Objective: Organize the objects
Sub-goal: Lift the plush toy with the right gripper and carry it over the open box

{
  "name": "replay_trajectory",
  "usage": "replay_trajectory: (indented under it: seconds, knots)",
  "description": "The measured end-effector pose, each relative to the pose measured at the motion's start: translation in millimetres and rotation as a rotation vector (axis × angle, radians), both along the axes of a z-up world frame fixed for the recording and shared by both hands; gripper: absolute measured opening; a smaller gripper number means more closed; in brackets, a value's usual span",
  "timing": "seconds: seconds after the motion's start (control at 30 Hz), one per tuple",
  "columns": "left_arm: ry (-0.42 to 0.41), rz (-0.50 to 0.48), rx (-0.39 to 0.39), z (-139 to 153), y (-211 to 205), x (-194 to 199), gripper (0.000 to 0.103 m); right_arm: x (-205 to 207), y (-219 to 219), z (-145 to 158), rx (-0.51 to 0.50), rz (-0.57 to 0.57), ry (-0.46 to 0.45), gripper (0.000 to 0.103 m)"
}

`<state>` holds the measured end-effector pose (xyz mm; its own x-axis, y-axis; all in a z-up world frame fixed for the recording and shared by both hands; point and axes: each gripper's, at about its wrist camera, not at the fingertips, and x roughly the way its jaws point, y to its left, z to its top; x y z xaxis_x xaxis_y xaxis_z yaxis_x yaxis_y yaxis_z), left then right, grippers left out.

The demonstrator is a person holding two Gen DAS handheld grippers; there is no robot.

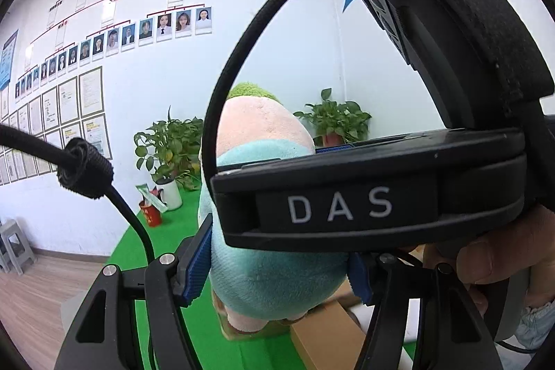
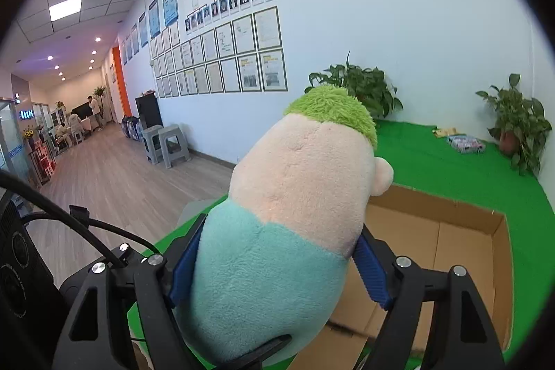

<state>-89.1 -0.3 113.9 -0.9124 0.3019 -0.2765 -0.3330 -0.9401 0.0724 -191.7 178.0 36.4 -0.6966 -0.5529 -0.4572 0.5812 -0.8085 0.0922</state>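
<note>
A plush doll (image 2: 277,224) with green hair, a peach head and a teal body is gripped by both grippers. My right gripper (image 2: 274,269) is shut on its body and holds it above an open cardboard box (image 2: 451,231) on the green mat (image 2: 433,158). My left gripper (image 1: 281,269) is also shut on the doll's teal body (image 1: 270,273). The right gripper's black body marked DAS (image 1: 347,207) crosses the left wrist view just above and hides much of the doll. A corner of the box (image 1: 322,332) shows under the doll.
Potted plants (image 2: 517,123) (image 2: 364,85) stand at the mat's back edge by the white wall. A patterned packet (image 2: 466,144) lies near the right plant. A white mug (image 1: 170,193) and a red cup (image 1: 151,214) sit on the mat. Grey stools (image 2: 166,144) stand on the wooden floor at left.
</note>
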Motion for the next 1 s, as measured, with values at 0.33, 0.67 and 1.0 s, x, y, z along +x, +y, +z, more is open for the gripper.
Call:
replay_trajectory:
  seconds: [0.33, 0.67, 1.0]
  knots:
    - [-0.034, 0.026, 0.002, 18, 24, -113, 0.063, -38, -6, -3, -0.009, 0.023, -0.015, 0.077]
    - [-0.185, 0.048, 0.002, -33, 10, -236, 0.063, -84, -9, -45, -0.005, 0.049, -0.143, 0.077]
    - [-0.418, 0.085, 0.005, -116, 8, -344, 0.063, -136, -13, -120, -0.022, 0.084, -0.347, 0.077]
